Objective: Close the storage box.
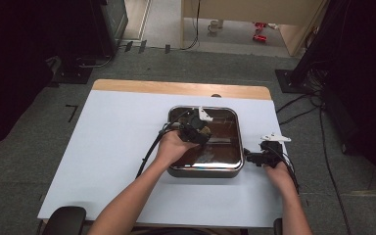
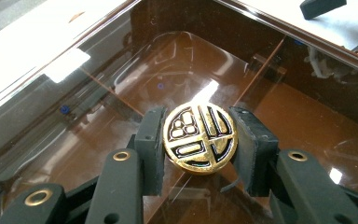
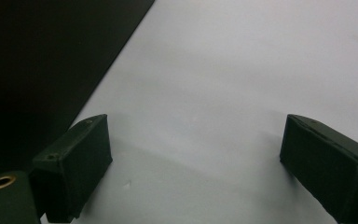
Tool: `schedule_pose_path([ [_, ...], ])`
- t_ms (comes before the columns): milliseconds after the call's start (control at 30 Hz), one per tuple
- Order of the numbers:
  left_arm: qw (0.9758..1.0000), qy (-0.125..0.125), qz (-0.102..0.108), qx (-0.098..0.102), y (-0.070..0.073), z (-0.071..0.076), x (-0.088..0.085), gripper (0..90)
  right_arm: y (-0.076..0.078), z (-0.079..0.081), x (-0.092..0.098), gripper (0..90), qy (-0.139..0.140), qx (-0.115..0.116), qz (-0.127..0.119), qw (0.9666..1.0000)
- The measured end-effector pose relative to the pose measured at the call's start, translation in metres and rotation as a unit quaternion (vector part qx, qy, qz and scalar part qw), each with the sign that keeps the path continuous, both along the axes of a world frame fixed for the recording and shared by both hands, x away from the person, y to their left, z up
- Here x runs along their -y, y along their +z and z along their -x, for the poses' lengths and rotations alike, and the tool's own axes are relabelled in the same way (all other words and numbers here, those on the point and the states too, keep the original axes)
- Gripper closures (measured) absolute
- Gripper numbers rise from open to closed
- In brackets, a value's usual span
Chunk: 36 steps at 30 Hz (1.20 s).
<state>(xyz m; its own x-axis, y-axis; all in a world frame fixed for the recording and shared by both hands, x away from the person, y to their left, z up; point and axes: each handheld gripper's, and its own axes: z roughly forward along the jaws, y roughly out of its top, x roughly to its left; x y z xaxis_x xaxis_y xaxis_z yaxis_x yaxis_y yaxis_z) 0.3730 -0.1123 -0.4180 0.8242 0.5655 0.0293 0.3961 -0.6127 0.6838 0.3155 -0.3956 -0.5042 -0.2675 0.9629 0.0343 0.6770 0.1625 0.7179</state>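
High view: we're holding the left tool over the far-left part of the shiny square steel tray, which seems to hold brown liquid, w/ the left hand coming in across the near rim. The right tool is resting just outside the tray's right wall on the pale blue-white worktop, so the left hand is clearly the nearer one to the job. Wooden edge at the far side of the worktop; grey carpet, dark stands and cables around.

Left gripper view: we're clamping the left tool on a round gold medallion w/ black inlaid pattern, pads pressing its left and right edges, face tilted up toward the camera. It's sitting between the pads above the brown tray floor; can't tell if it's touching the liquid. No long axis, being round. Next move, as we judge it, is straight down into the tray or up and out.

Right gripper view: the right tool is standing w/ pads wide apart, nothing between, just bare worktop; tray's dark wall at upper left.
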Motion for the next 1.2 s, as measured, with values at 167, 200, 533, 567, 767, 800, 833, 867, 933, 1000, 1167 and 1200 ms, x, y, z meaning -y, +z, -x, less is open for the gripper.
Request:
schedule_pose_path([
  [167, 1.0, 0.001, 0.003, 0.001, 0.0, 0.0, 0.0, 59.3, 0.0, 0.0, 0.0, 8.2, 0.0, 0.0, 0.0, 1.0],
  [200, 1.0, 0.002, 0.004, 0.002, -0.001, 0.001, 0.0, 59.3, 0.0, 0.0, 0.0, 8.2, 0.0, 0.0, 0.0, 1.0],
  [533, 0.9999, -0.001, 0.011, -0.001, -0.003, 0.0, -0.003, 58.9, 0.0, 0.0, 0.0, 8.2, 0.0, 0.0, 0.0, 1.0],
  [567, 0.9999, -0.001, 0.011, -0.001, -0.003, 0.0, -0.003, 58.7, 0.0, 0.0, 0.0, 8.2, 0.0, 0.0, 0.0, 1.0],
  [767, 0.9998, -0.004, 0.016, -0.005, -0.002, 0.001, -0.004, 53.0, 0.0, 0.0, 0.0, 8.2, 0.0, 0.0, 0.0, 1.0],
  [800, 0.9997, -0.006, 0.019, -0.01, -0.001, 0.0, -0.005, 53.0, 0.0, 0.0, 0.0, 8.2, 0.0, 0.0, 0.0, 1.0],
  [833, 0.9997, -0.008, 0.02, -0.014, 0.001, 0.0, -0.007, 49.8, 0.0, 0.0, 0.0, 8.2, 0.0, 0.0, 0.0, 1.0],
  [867, 0.9997, -0.008, 0.02, -0.014, 0.001, 0.0, -0.007, 49.2, 0.0, 0.0, 0.0, 8.2, 0.0, 0.0, 0.0, 1.0],
  [933, 0.9997, -0.011, 0.018, -0.014, 0.003, 0.001, -0.01, 47.2, 0.0, 0.0, 0.0, 8.2, 0.0, 0.0, 0.0, 1.0],
  [1000, 0.9994, -0.01, 0.027, -0.017, 0.006, 0.002, -0.016, 45.4, 0.0, 0.0, 0.0, 8.2, 0.0, 0.0, 0.0, 1.0],
  [1167, 0.9969, -0.006, 0.074, -0.027, 0.014, 0.001, -0.036, 42.6, 0.0, 0.0, 0.0, 8.2, 0.0, 0.001, 0.0, 1.0],
  [1200, 0.9966, -0.004, 0.078, -0.025, 0.016, 0.002, -0.039, 41.6, 0.0, 0.0, 0.0, 8.2, 0.0, 0.001, 0.001, 1.0],
])
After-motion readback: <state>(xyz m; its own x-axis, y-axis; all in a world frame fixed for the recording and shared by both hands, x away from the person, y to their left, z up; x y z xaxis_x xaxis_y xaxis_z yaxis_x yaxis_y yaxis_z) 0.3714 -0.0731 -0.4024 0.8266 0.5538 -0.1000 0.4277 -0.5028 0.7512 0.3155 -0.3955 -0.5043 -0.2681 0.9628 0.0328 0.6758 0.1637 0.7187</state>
